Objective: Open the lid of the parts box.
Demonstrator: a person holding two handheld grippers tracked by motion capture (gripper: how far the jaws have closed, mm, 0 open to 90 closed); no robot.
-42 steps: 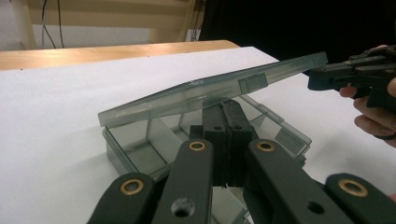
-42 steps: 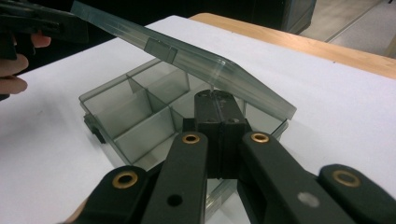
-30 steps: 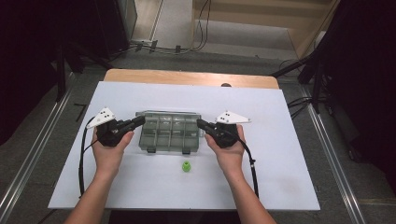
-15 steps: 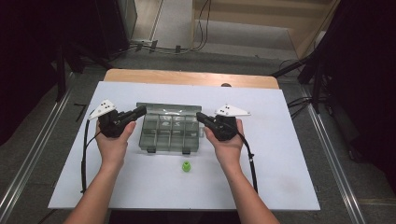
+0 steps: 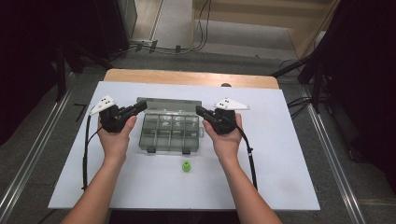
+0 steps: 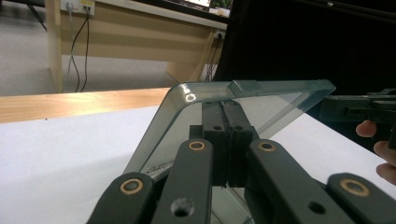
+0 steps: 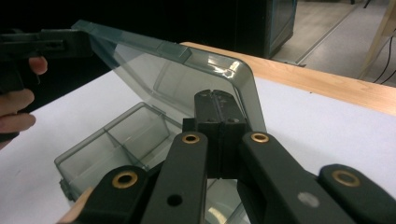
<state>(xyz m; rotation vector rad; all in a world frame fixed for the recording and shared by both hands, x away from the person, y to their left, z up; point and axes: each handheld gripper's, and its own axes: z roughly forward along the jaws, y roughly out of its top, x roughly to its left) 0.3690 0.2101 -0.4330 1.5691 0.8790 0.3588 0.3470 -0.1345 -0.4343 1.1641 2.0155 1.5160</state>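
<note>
Clear compartment box [image 5: 170, 132] sits mid-table on the white board [image 5: 280, 177], lid [image 5: 169, 104] swung up and tilted back past halfway. Left gripper [image 5: 138, 107] at the lid's left end, right gripper [image 5: 201, 111] at its right end. Both tongs pressed together with nothing between them; in the left gripper view the closed tips [image 6: 228, 140] lie against the lid [image 6: 219, 100], and the right gripper view has its tips [image 7: 217, 133] doing the same against the raised lid [image 7: 187, 77]. So pushing, not pinching.

Judgement: step is swinging the lid fully open. To do it well, keep both ends moving evenly so the lid doesn't twist at the hinge, push near the top edge, ease it back slowly, and watch that the light base doesn't slide or tip.

Small green piece [image 5: 186, 166] lies on the board just in front of the box, apart from it.

Writing: faint embossed mark low on the lid [image 6: 156, 166], too blurred to read; no brand legible
</note>
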